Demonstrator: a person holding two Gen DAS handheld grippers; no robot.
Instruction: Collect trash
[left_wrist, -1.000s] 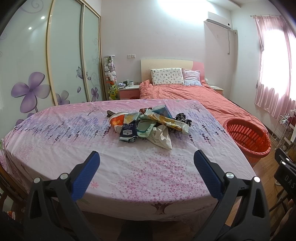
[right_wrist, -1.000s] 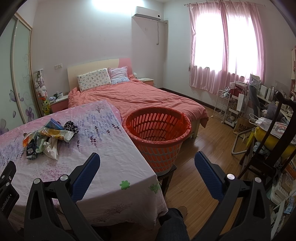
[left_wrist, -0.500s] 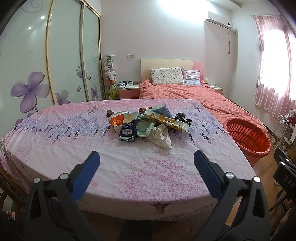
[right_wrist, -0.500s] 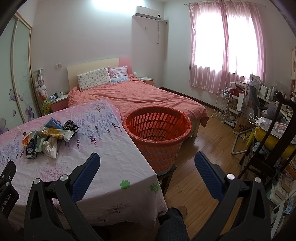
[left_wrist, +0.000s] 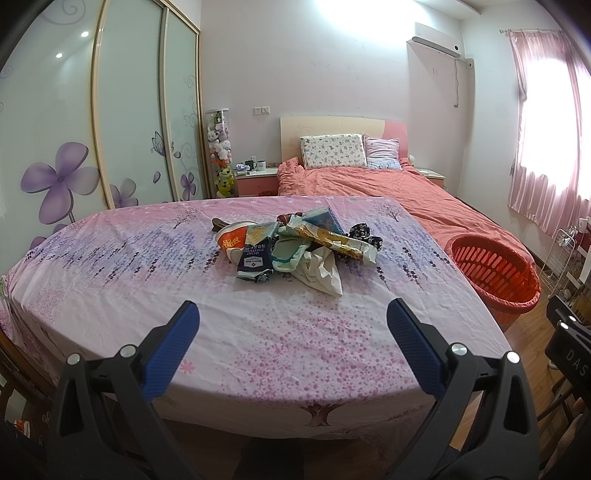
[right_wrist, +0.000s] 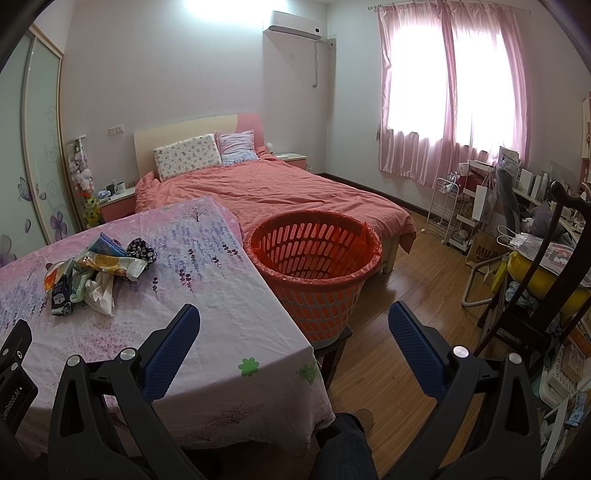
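Note:
A heap of trash (left_wrist: 295, 247) lies mid-table on the pink flowered cloth: an orange paper bowl (left_wrist: 232, 238), snack wrappers, a dark packet and a crumpled white tissue (left_wrist: 321, 275). The same heap of trash (right_wrist: 92, 273) shows far left in the right wrist view. An orange basket (right_wrist: 314, 273) lined with a red bag stands just off the table's right edge, also seen as the orange basket (left_wrist: 495, 273). My left gripper (left_wrist: 291, 325) hangs open over the table's near edge, short of the heap. My right gripper (right_wrist: 293, 325) is open and empty, near the table's corner in front of the basket.
The table (left_wrist: 110, 280) fills the foreground. Behind it stands a bed (right_wrist: 280, 192) with a coral cover. A dark wooden chair (right_wrist: 535, 288), a white rack (right_wrist: 447, 206) and a cluttered desk crowd the right. Wood floor (right_wrist: 406, 306) lies between. A person's knee (right_wrist: 343, 446) shows below.

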